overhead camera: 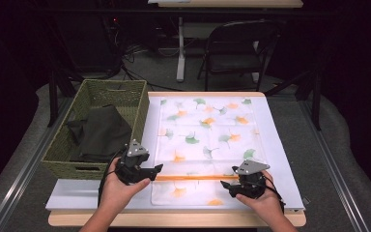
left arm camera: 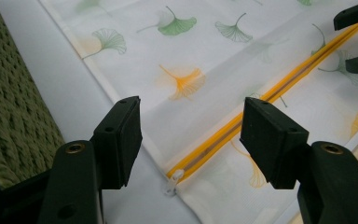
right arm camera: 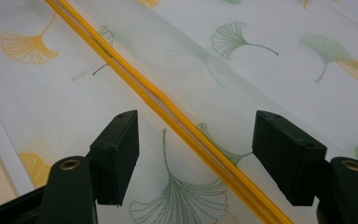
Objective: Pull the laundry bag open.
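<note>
Zipper [overhead camera: 193, 178] | left claw [overhead camera: 160, 167] agape, empty | right claw [overhead camera: 225, 183] agape, empty

left: wicker basket [overhead camera: 140, 113] wall blocks | center: flat pouch [overhead camera: 207, 140], open above | right: bare table [overhead camera: 282, 159]

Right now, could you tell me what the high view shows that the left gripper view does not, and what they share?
High view alone: the dark cloth lying inside the woven basket, a folding chair beyond the table, and both hands.

Left gripper view alone: the white zipper pull at the near end of the zipper, below the open left gripper.

Both: the ginkgo-print pouch with its orange zipper, the basket's side, and the open right gripper at the zipper's other end, holding nothing.
</note>
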`<state>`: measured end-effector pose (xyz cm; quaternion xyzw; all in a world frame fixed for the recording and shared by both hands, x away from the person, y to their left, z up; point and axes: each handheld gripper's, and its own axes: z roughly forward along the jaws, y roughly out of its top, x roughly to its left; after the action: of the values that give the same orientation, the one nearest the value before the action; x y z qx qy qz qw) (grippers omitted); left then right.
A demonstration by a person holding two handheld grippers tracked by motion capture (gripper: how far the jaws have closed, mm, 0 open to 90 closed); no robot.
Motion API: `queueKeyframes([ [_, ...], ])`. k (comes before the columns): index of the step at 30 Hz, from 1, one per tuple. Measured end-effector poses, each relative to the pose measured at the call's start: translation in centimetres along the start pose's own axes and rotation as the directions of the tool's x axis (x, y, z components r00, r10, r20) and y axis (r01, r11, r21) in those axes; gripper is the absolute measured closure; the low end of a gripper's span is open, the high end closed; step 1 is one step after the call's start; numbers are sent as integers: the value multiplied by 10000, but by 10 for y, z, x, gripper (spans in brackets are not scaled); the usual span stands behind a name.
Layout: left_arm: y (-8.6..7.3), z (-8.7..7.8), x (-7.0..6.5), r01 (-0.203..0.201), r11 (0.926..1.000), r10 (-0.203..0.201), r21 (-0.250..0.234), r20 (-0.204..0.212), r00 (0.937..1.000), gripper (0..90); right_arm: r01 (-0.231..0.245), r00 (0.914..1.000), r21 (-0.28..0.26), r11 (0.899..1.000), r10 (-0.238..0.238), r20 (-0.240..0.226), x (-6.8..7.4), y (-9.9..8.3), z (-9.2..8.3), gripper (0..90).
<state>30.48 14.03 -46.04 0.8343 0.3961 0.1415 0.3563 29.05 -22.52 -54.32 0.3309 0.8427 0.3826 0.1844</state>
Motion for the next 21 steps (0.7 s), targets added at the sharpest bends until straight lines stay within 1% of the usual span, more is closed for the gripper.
queueKeyframes([
  [2, 5, -1, 3, 65, 10000, -65, 18, -4, 10000, 384, -1, 10000, 2, 10000, 1, 1, 0, 0, 0, 316],
  [5, 10, -3, 8, 198, 9998, -199, -82, -38, 9998, 387, -25, 10000, 0, 10000, 25, 28, -1, -1, 1, 316],
  [6, 11, -4, 10, 231, 9997, -232, -96, -51, 9997, 387, -111, 9999, 9, 9999, 111, 9, -1, -1, 1, 316],
  [7, 13, -5, 12, 275, 9996, -275, -41, -59, 9996, 387, -53, 10000, 17, 10000, 53, 1, -2, -2, 1, 317],
  [9, 15, -6, 15, 344, 9993, -347, -116, -209, 9992, 387, -90, 10000, 9, 10000, 90, -3, -2, -2, 1, 316],
  [10, 16, -7, 17, 312, 9995, -314, -87, -217, 9993, 387, -115, 9999, -9, 9999, 115, 13, -2, -2, 1, 316],
  [11, 17, -8, 19, 371, 9992, -374, -118, -284, 9989, 387, -191, 9998, -4, 9998, 191, 26, -2, -2, 1, 316],
  [12, 17, -9, 21, 480, 9986, -486, -205, -311, 9983, 387, -132, 9999, -43, 9999, 132, 56, -3, -2, 1, 316],
  [13, 17, -9, 21, 480, 9986, -486, -205, -311, 9983, 387, -132, 9999, -43, 9999, 132, 56, -3, -2, 1, 316],
  [15, 18, -11, 25, 678, 9975, -684, -174, -307, 9972, 387, -172, 9998, -42, 9998, 173, 36, -3, -2, 1, 316],
  [16, 18, -12, 27, 790, 9967, -798, -194, -430, 9959, 387, -164, 9998, -31, 9999, 164, 58, -3, -2, 1, 316],
  [17, 19, -13, 29, 762, 9970, -768, -141, -487, 9959, 387, -165, 9998, -26, 9999, 166, 58, -3, -2, 1, 316],
  [20, 20, -16, 34, 905, 9957, -914, -186, -601, 9940, 379, -219, 9997, -11, 9998, 219, 47, -3, -2, 1, 317],
  [21, 21, -18, 36, 960, 9951, -974, -218, -710, 9927, 372, -220, 9997, -18, 9998, 220, 43, -3, -2, 1, 317],
])
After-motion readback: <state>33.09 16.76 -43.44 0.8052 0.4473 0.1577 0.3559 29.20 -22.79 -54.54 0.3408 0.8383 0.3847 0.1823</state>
